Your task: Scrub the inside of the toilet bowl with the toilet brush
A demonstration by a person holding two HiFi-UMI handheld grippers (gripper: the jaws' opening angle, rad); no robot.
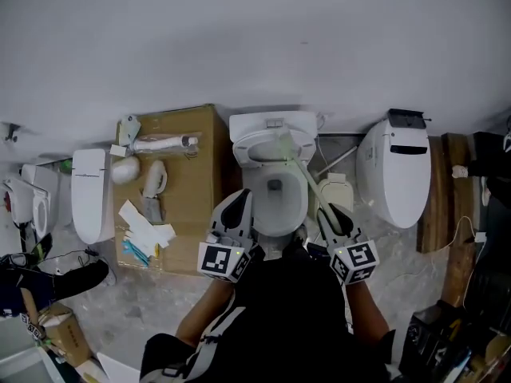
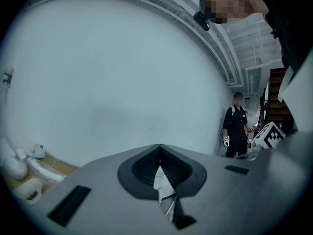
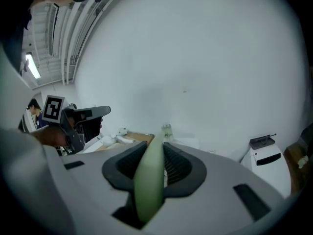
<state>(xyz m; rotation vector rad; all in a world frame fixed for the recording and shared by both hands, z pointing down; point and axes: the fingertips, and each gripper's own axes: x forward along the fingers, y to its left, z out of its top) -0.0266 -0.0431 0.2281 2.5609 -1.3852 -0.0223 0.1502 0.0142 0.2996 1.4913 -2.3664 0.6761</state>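
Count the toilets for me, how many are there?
3 for sure: the open toilet in the middle, a shut toilet to its right, and a long shut toilet left of the brown box. White shapes at the far left edge may be more.

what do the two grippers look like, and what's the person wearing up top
The left gripper and right gripper match: grey-and-black bodies, black ribbed jaws, and a cube with black-and-white square markers at the rear of each. The person wears a dark top with a pale strap.
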